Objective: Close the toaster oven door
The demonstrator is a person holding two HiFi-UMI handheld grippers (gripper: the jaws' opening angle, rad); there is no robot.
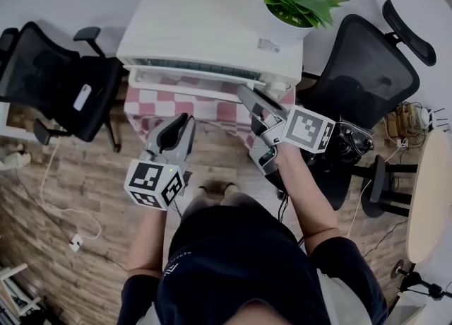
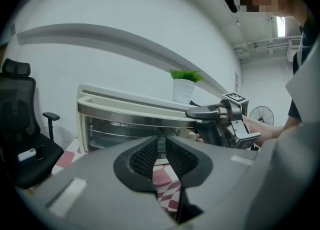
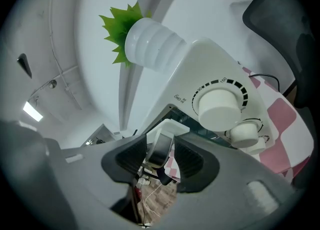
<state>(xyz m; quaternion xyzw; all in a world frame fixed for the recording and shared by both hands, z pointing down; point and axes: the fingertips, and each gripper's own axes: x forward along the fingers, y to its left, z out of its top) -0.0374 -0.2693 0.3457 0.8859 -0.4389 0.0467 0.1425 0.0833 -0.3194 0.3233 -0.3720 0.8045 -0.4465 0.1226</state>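
**Oven door handle between the right jaws**

The toaster oven [image 1: 212, 27] is seen on a checked cloth [image 1: 212, 108] with a potted plant [image 1: 286, 6] standing on its top; its door [image 1: 205, 80] is raised close against the body, though whether it is fully seated cannot be told. The right gripper [image 1: 256, 108] is set at the door's right end; its jaws stand apart around the handle [image 3: 162, 146] and no pressing by the pads is seen. The left gripper [image 1: 182, 124] is held near the front, its jaws brought together on nothing. The door is judged stiff, hinged and fairly light, its glass fragile; the rigid, smooth handle bar is the place to be taken or pushed; a gentle push is advised, as the oven may slide on the cloth.
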